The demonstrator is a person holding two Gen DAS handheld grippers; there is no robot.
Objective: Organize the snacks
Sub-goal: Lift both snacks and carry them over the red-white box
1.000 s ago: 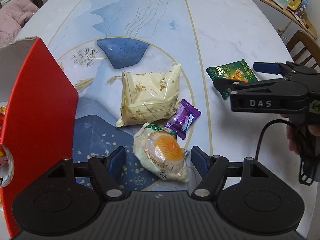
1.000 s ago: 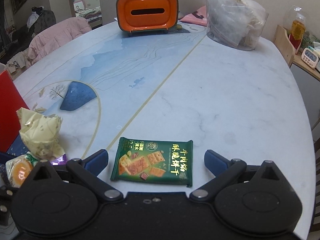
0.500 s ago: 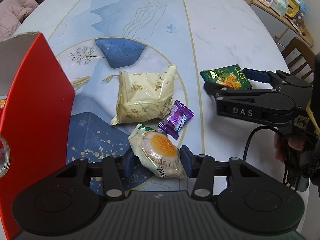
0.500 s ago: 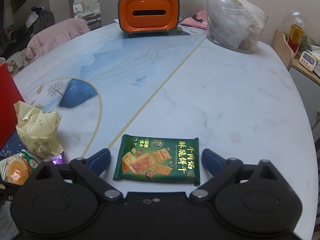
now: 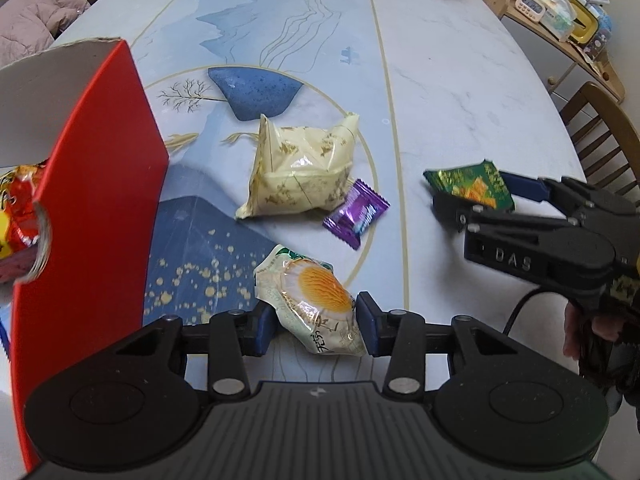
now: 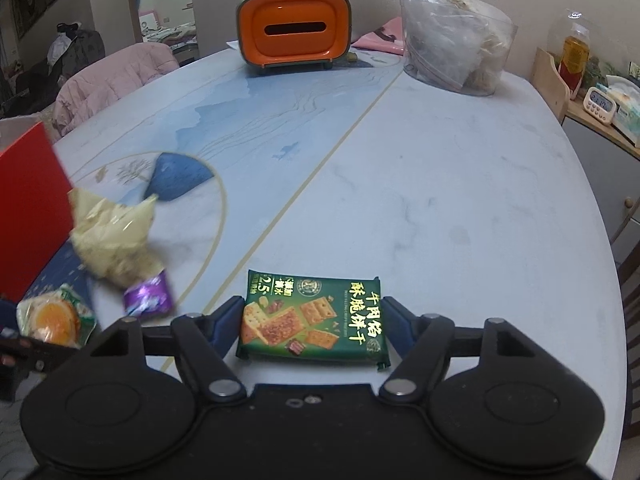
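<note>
While the red box (image 5: pixel 96 184) is stood open at the left edge of the table (image 5: pixel 460 92), the two pairs of tongs are each closed in on a snack. The left gripper (image 5: pixel 316 324) is pinched onto the clear-wrapped pastry with the orange centre (image 5: pixel 316 300) — both blue pads are pressed against the wrapper's sides, and the packet is tilted, though whether it's fully off the tabletop can't be told. The right gripper (image 6: pixel 314 320) is clamped on the green cracker packet (image 6: pixel 314 316), with the pads touching its two short edges; in the left wrist view the same packet (image 5: pixel 470 184) is seen raised at an angle in the black fingers.

Two snacks are left lying loose on the blue-and-white pattern: a pale yellow bag (image 5: pixel 300 172), puffed and crinkled, and a small purple candy (image 5: pixel 356 214) right up against its lower right corner. Both are found between the box and the right-hand tongs. A red-and-yellow wrapper (image 5: pixel 18 208) is seen already inside the box.

At the far end of the table an orange tissue holder (image 6: pixel 294 34) and a clear bag of stuff (image 6: pixel 456 40) are parked — well apart from the snacks.
</note>
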